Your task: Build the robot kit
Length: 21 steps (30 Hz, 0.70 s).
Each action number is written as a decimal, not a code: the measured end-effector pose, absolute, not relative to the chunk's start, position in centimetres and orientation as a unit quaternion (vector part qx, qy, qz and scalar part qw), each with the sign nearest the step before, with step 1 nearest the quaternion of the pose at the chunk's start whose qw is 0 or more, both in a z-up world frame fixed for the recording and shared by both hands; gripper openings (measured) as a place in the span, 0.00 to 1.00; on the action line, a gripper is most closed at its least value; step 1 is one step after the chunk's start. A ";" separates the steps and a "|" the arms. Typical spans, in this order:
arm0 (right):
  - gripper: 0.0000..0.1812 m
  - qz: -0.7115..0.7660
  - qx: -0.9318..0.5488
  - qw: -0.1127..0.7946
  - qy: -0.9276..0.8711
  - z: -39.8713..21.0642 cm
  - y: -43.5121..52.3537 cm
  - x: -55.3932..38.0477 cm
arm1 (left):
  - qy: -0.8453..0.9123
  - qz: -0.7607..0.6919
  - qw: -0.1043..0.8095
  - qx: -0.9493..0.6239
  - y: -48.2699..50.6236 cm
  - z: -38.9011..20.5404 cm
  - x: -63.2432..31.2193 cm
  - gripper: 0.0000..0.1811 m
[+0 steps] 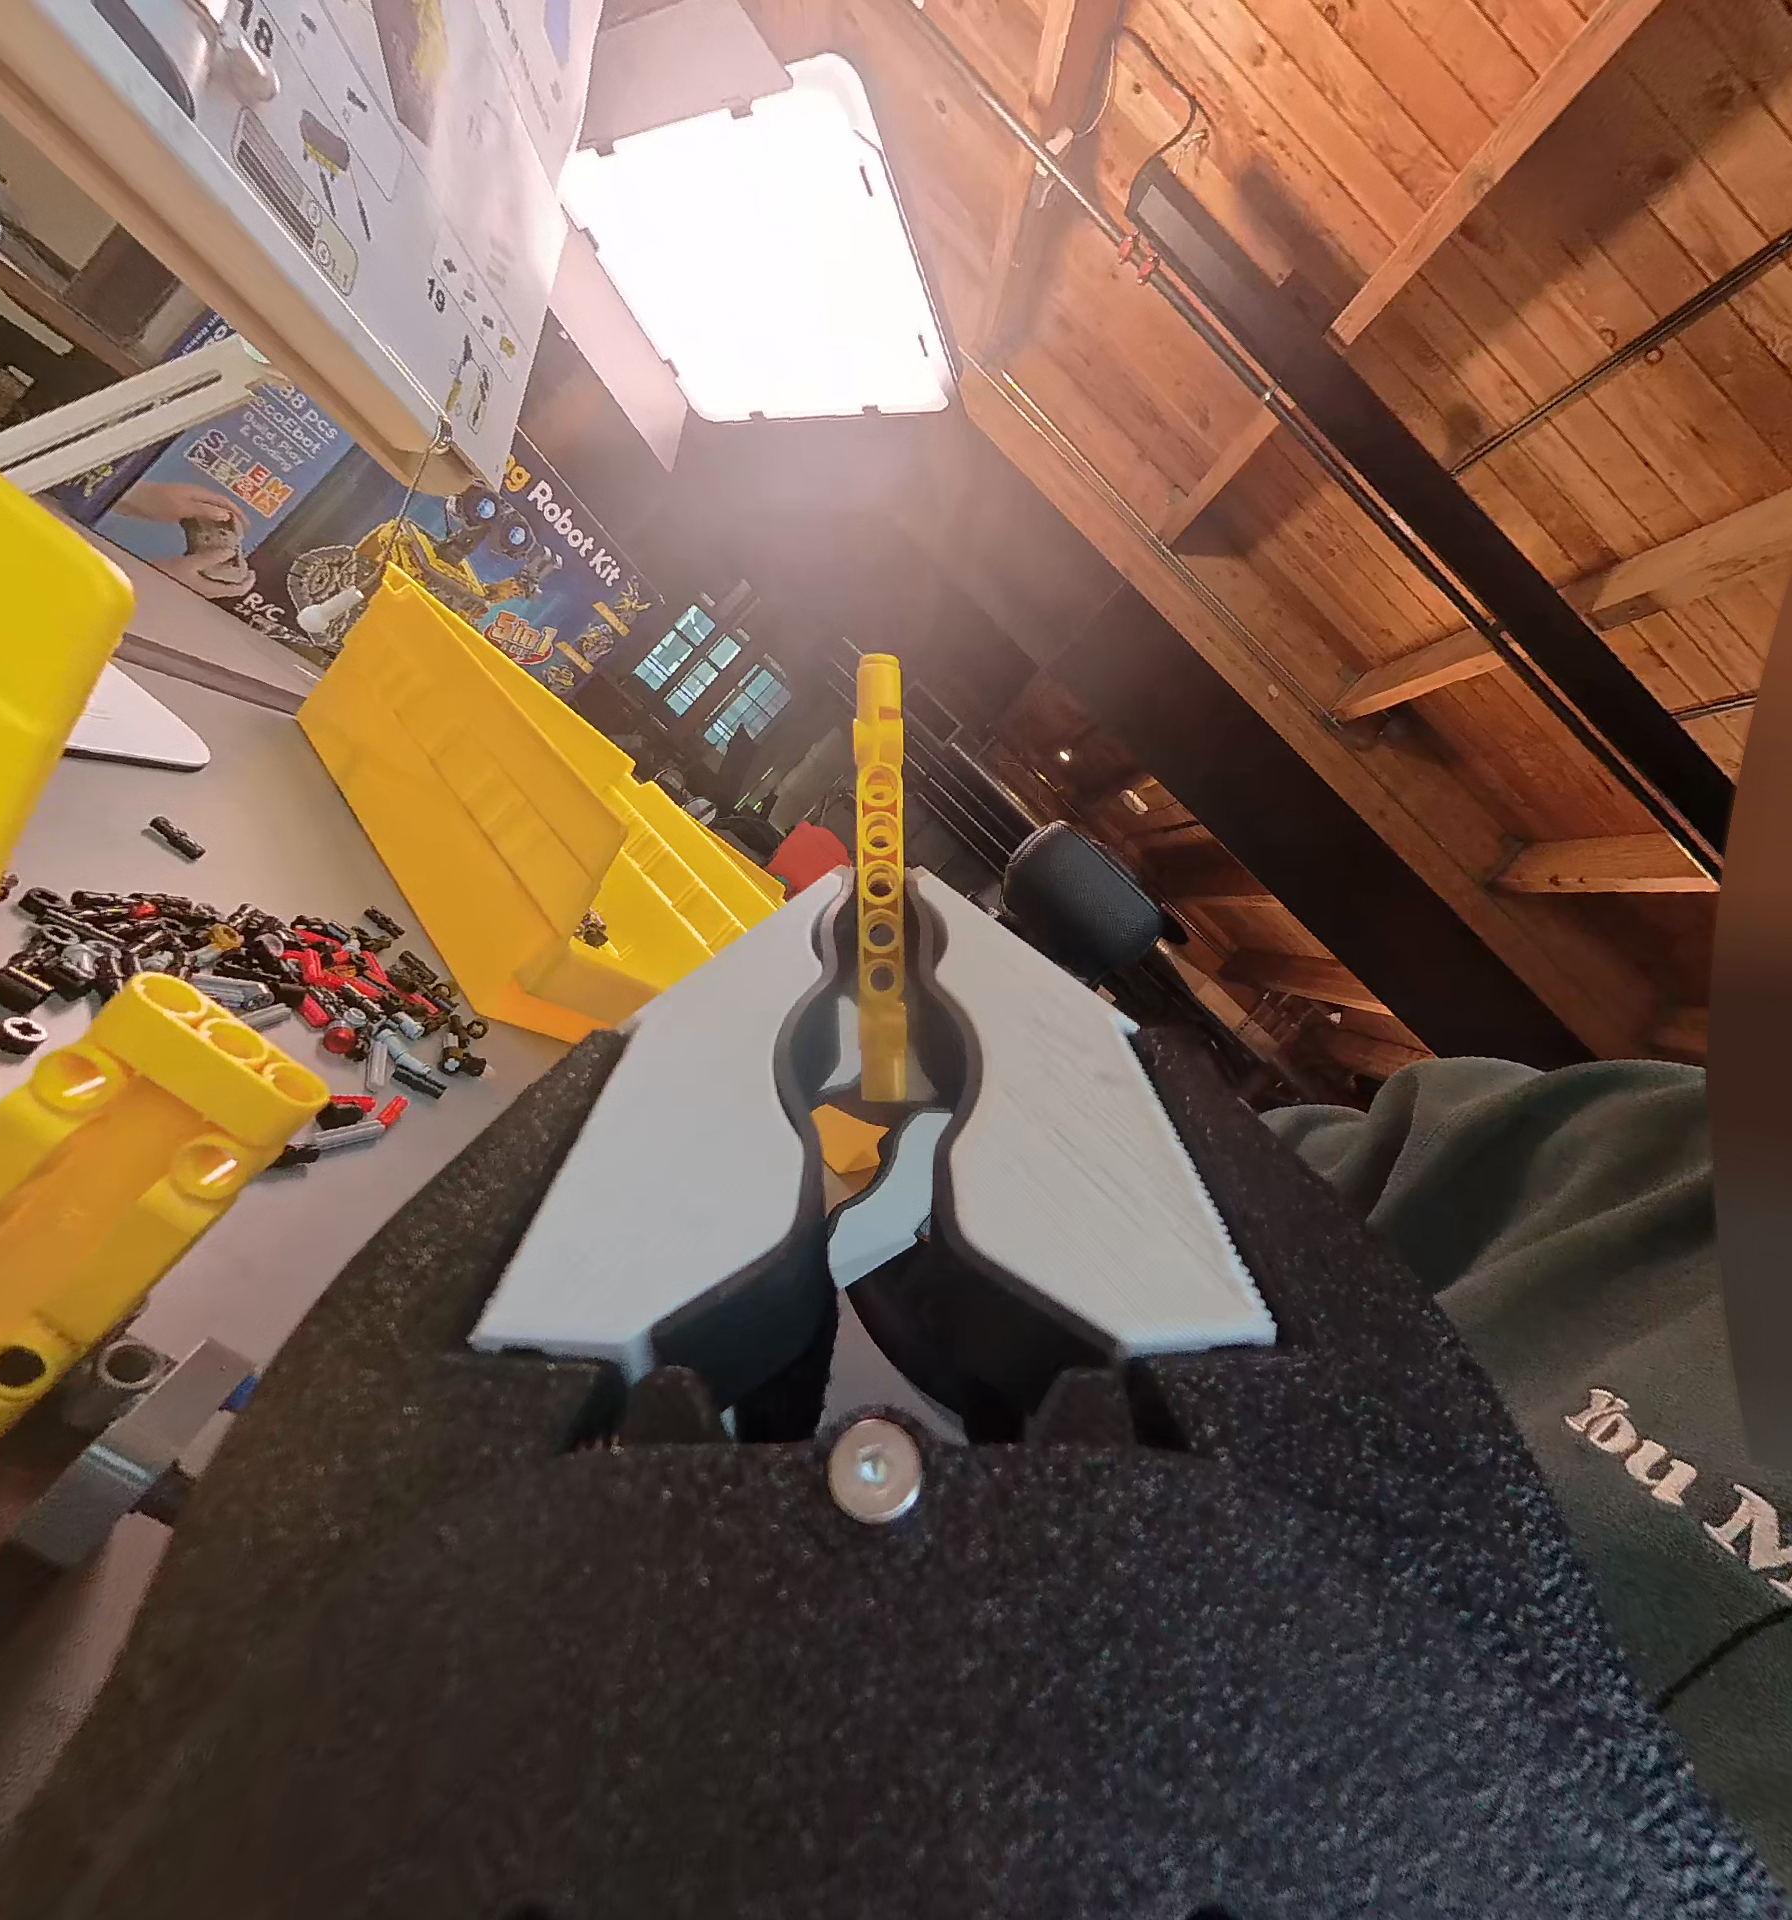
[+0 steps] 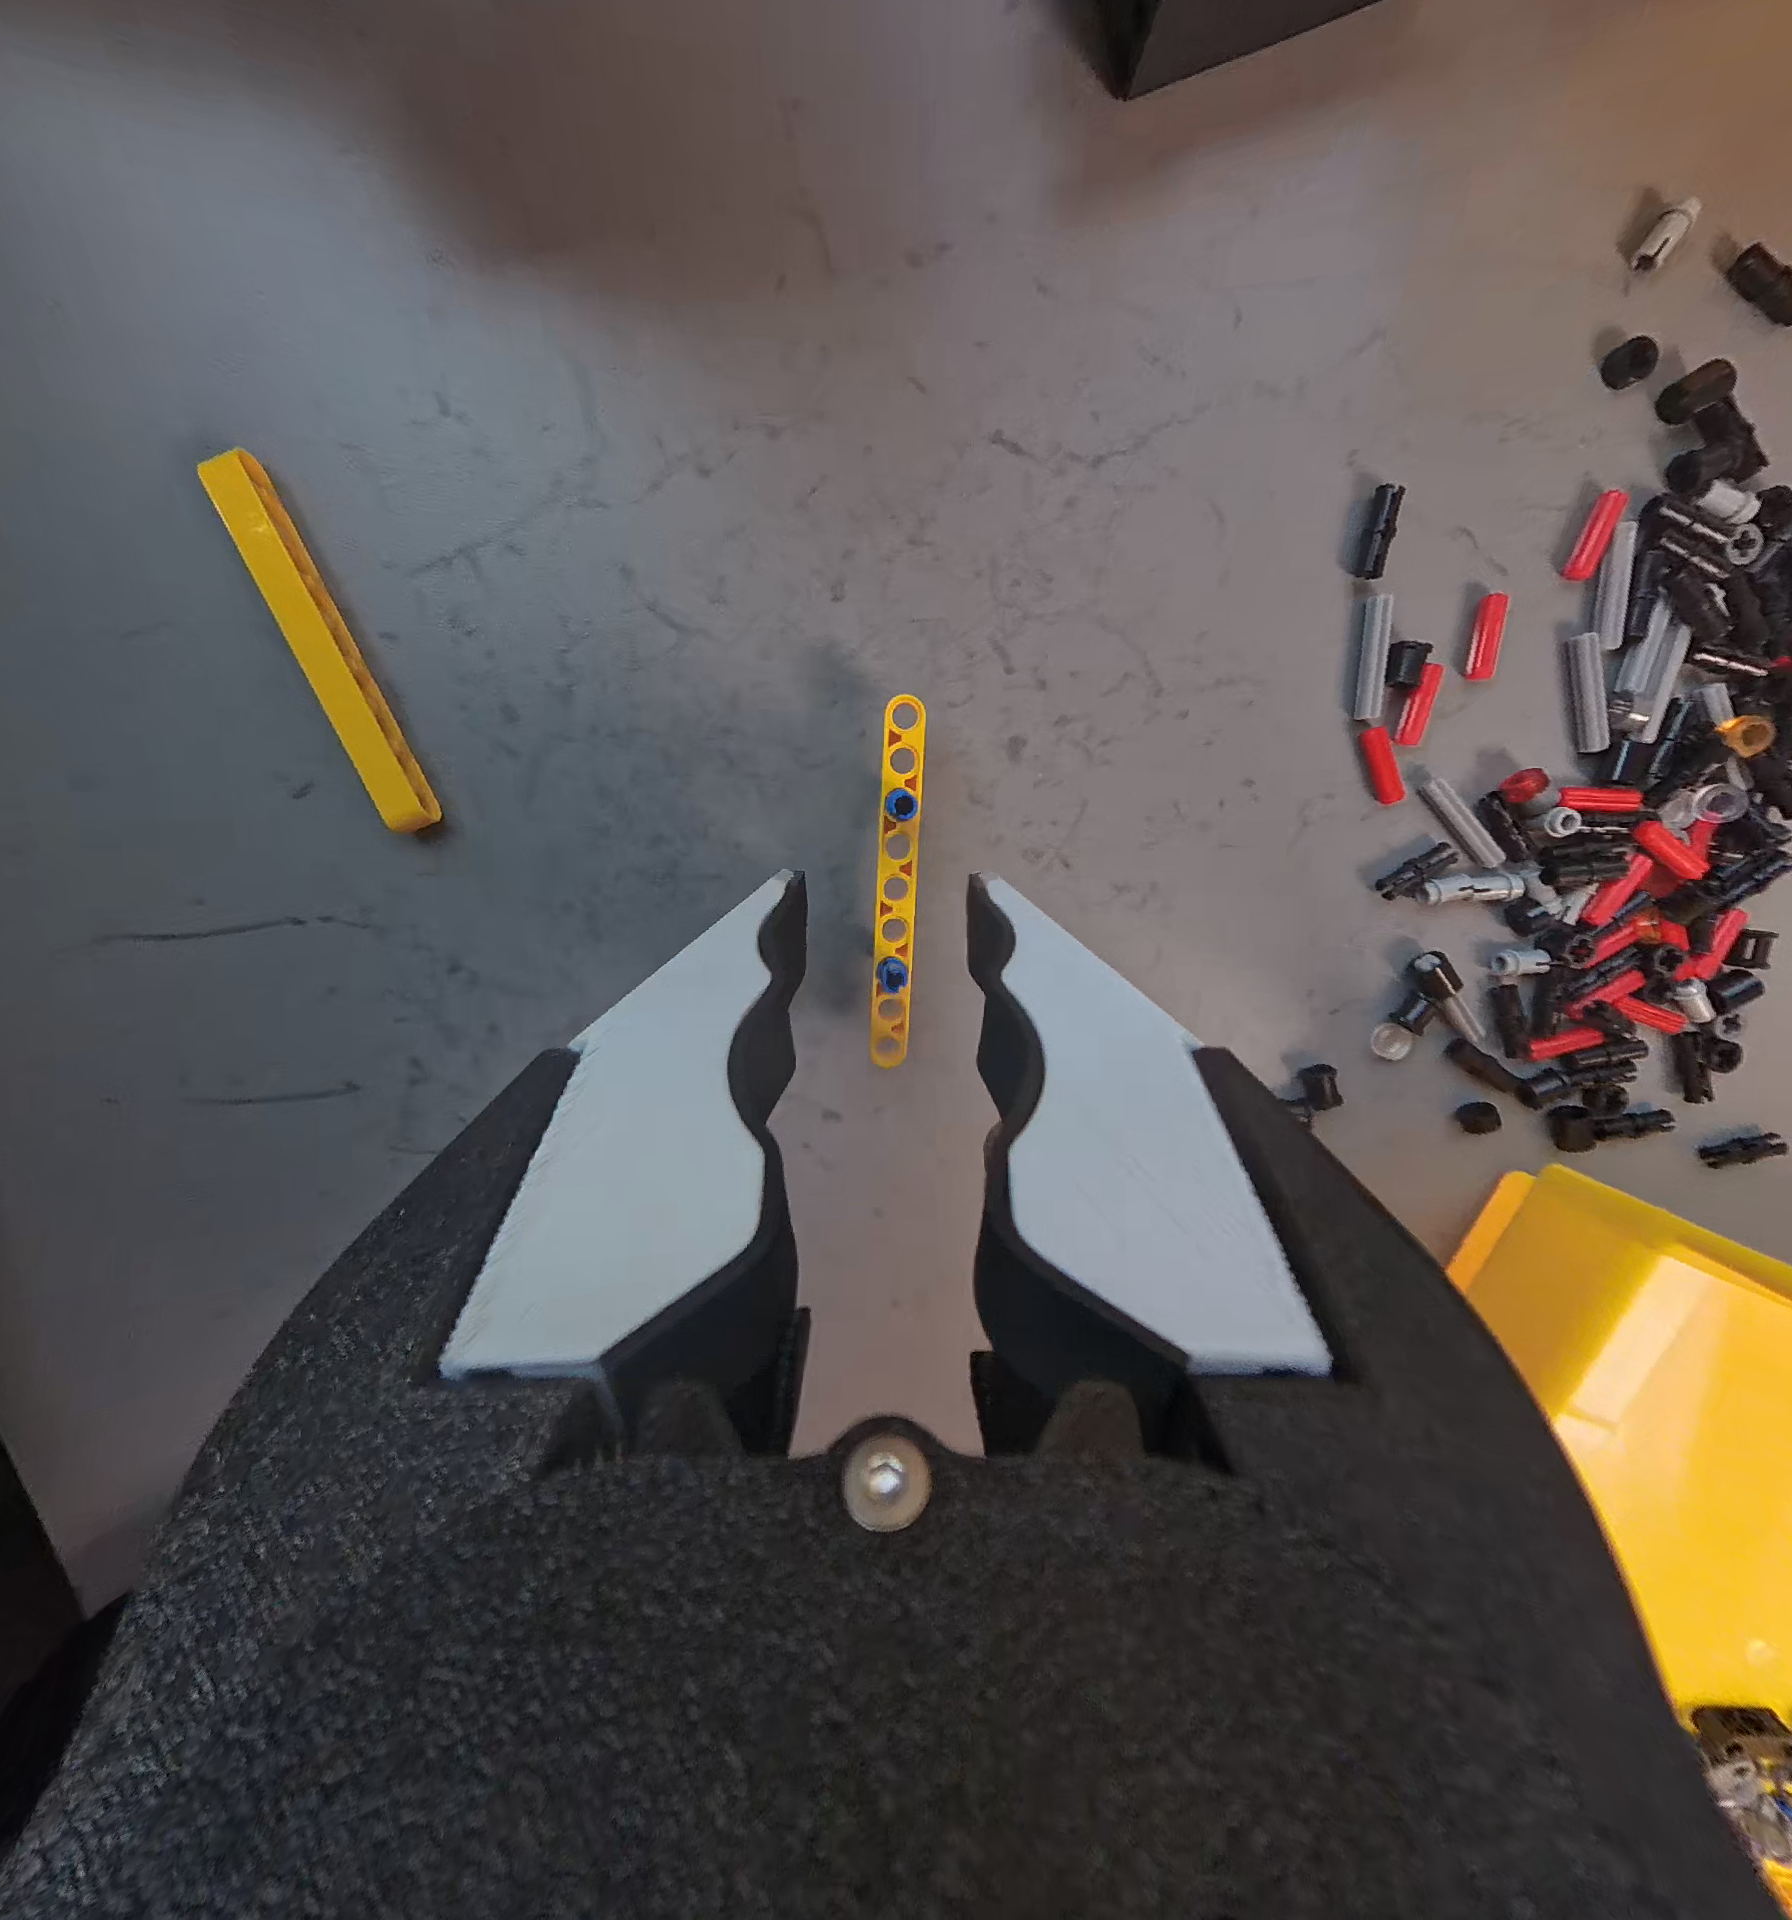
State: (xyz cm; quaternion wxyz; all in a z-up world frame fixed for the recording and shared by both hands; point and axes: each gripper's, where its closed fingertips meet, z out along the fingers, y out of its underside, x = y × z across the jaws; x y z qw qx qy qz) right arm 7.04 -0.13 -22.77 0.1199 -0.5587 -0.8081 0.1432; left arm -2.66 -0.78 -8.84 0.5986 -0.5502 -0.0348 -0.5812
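Note:
My left gripper (image 1: 879, 894) is shut on a yellow holed beam (image 1: 879, 821), which sticks out past the fingertips into the air, tilted up toward the ceiling. My right gripper (image 2: 887, 883) is open above the grey table (image 2: 663, 416), its fingers either side of a second yellow holed beam (image 2: 896, 883) that lies flat with two blue pins in it. It does not touch that beam. A third yellow beam (image 2: 315, 639) lies on its edge at the left.
A pile of small black, red and grey pins (image 2: 1661, 790) lies to the right, also in the left wrist view (image 1: 237, 956). Yellow bins (image 2: 1692, 1455) (image 1: 497, 810) stand nearby. A large yellow block part (image 1: 113, 1174) sits at left. A person's green sleeve (image 1: 1557, 1299) is at right.

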 end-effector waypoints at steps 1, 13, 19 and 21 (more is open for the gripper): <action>0.13 0.142 -0.558 0.121 -0.808 -22.9 -0.1 6.9 | -0.034 -0.582 0.598 -0.550 -0.8 -8.8 -2.6 0.03; 0.03 0.163 -0.559 0.116 -0.804 -23.3 -0.3 7.1 | -0.022 -0.579 0.592 -0.561 -0.9 -9.1 -2.0 0.03; 0.03 0.151 -0.550 0.116 -0.813 -23.3 -0.4 7.1 | -0.020 -0.577 0.590 -0.564 -0.8 -9.2 -1.9 0.03; 0.04 0.142 -0.539 0.112 -0.823 -23.3 -0.4 7.2 | -0.020 -0.577 0.589 -0.565 -0.8 -9.3 -1.9 0.03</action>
